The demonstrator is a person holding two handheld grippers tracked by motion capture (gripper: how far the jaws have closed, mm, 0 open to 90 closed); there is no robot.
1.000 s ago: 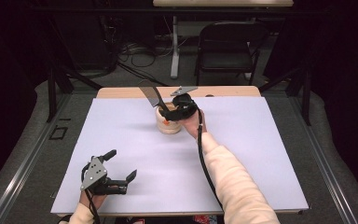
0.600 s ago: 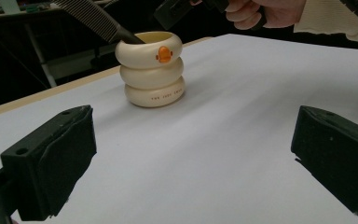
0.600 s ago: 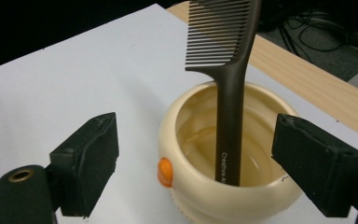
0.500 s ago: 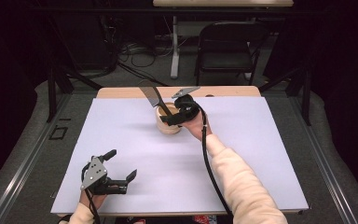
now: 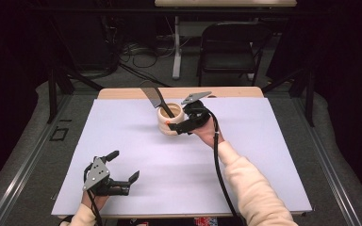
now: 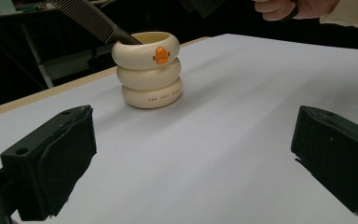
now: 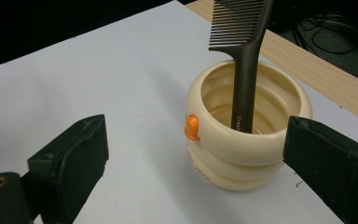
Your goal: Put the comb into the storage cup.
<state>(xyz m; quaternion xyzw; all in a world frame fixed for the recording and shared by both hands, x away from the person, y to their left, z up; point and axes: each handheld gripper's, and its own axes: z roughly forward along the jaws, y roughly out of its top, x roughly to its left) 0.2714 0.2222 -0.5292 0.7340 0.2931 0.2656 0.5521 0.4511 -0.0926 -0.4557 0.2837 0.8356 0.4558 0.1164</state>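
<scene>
Comb point(image 7: 241, 70) sits handle-down in the cream cup point(image 7: 247, 135), far centre of the table point(image 5: 122, 141).
I see right gripper point(image 7: 196, 154) just opened wide, cup between jaws, untouched; left gripper point(image 6: 191, 158) wide, empty.
</scene>
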